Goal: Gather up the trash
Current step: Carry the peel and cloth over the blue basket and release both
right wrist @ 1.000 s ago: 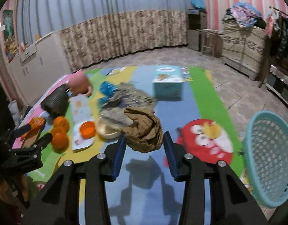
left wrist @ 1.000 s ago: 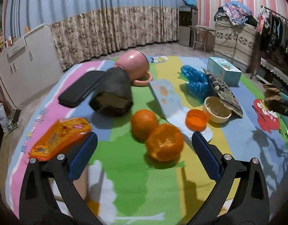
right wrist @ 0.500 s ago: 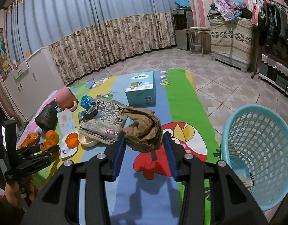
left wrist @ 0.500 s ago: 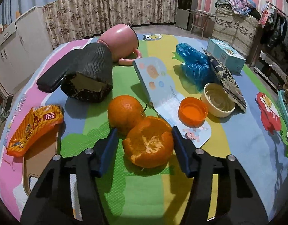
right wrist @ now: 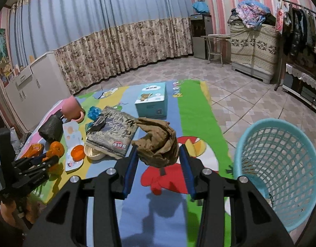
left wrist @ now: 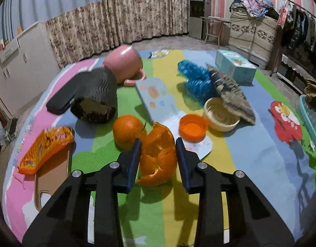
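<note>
My left gripper (left wrist: 158, 148) is shut on an orange peel (left wrist: 158, 154) and holds it just over the play mat, beside a whole orange (left wrist: 128, 130). My right gripper (right wrist: 159, 156) is shut on a crumpled brown paper wad (right wrist: 158, 142), held above the mat left of the turquoise mesh basket (right wrist: 281, 164). The left gripper also shows in the right wrist view (right wrist: 40, 160). An orange snack wrapper (left wrist: 45, 148) lies at the left and a blue plastic bag (left wrist: 196, 78) lies further back.
On the colourful mat (left wrist: 250, 154) lie a pink mug (left wrist: 124, 62), a dark crumpled bag (left wrist: 96, 94), a black case (left wrist: 62, 98), a booklet (left wrist: 158, 98), an orange lid (left wrist: 192, 128), a cream bowl (left wrist: 220, 115), a patterned book (left wrist: 230, 90) and a tissue box (left wrist: 235, 66). Tiled floor lies beyond.
My left gripper closed on the orange peel and lifted it a little. My right gripper carried the brown wad rightward, closer to the basket.
</note>
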